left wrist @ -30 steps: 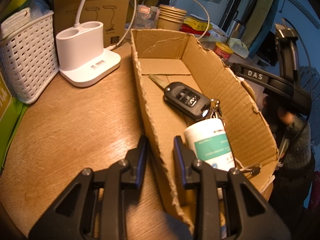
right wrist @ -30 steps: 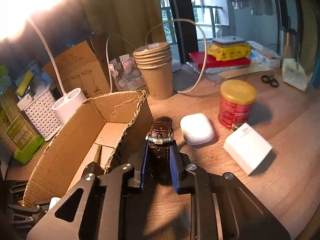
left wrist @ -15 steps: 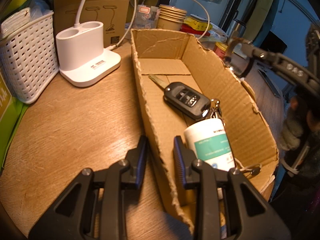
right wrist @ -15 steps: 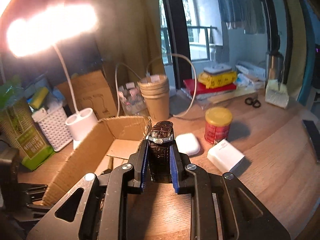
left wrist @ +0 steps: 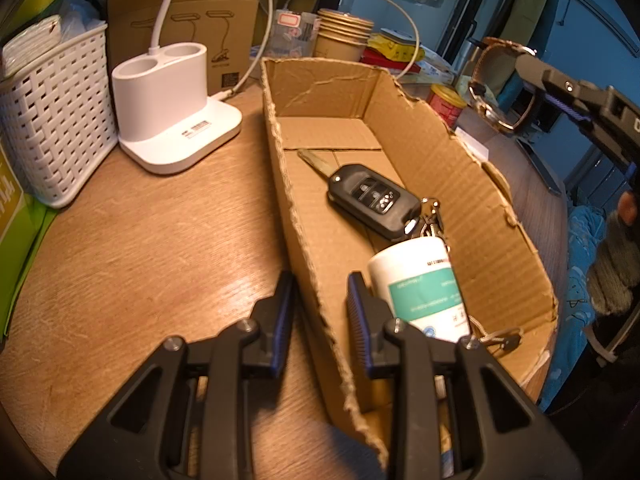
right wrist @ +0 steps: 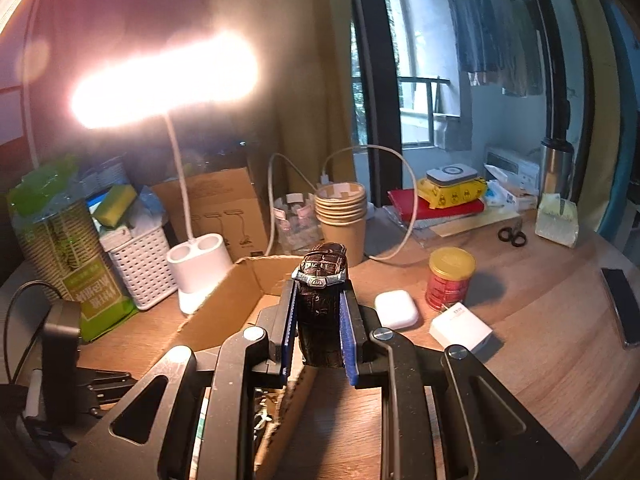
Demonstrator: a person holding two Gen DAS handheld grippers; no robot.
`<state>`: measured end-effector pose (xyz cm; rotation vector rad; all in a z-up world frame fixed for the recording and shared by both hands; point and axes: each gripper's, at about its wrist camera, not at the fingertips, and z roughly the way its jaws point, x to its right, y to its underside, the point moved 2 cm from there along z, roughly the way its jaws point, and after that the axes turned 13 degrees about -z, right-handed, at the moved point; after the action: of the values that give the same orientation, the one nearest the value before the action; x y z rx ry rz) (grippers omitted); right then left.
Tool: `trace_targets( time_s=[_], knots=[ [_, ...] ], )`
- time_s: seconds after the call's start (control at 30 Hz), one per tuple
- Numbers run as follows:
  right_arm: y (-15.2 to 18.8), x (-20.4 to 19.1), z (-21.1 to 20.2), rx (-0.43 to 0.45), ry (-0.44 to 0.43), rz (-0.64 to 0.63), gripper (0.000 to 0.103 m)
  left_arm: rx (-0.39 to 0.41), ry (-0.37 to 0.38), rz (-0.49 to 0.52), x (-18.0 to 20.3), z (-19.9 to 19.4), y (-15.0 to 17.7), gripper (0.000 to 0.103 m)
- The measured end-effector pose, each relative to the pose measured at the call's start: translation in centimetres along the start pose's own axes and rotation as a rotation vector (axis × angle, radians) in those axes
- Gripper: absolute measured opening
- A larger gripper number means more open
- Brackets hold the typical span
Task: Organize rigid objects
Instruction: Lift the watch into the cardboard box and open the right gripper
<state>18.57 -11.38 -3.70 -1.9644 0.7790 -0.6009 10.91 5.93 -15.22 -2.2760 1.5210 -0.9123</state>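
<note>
My right gripper (right wrist: 318,334) is shut on a brown leather watch (right wrist: 322,300) and holds it high above the table, over the cardboard box's near wall (right wrist: 224,304). In the left wrist view the watch (left wrist: 498,84) hangs in the air at the upper right of the box (left wrist: 480,208). The box holds a black car key (left wrist: 374,200) and a white bottle with a teal label (left wrist: 424,292). My left gripper (left wrist: 320,312) straddles the box's left wall, one finger on each side; the pads stand a little apart from the cardboard.
A white lamp base (left wrist: 172,108), a white basket (left wrist: 48,120) and stacked paper cups (left wrist: 342,36) stand behind the box. On the table to the right lie a white earbud case (right wrist: 396,310), a red can (right wrist: 450,280), a white adapter (right wrist: 460,330), scissors (right wrist: 512,236) and a phone (right wrist: 622,306).
My right gripper has risen with the watch, from table level beside the box to high above it. The left gripper has not moved.
</note>
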Motion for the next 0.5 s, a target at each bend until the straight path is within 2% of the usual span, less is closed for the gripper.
trace_targets(
  time_s=[0.5],
  knots=[
    [-0.4,-3.9,1.3,-0.008,-0.083,-0.062,0.020,0.000,0.000,0.000,0.0,0.0,0.0,0.029]
  ],
)
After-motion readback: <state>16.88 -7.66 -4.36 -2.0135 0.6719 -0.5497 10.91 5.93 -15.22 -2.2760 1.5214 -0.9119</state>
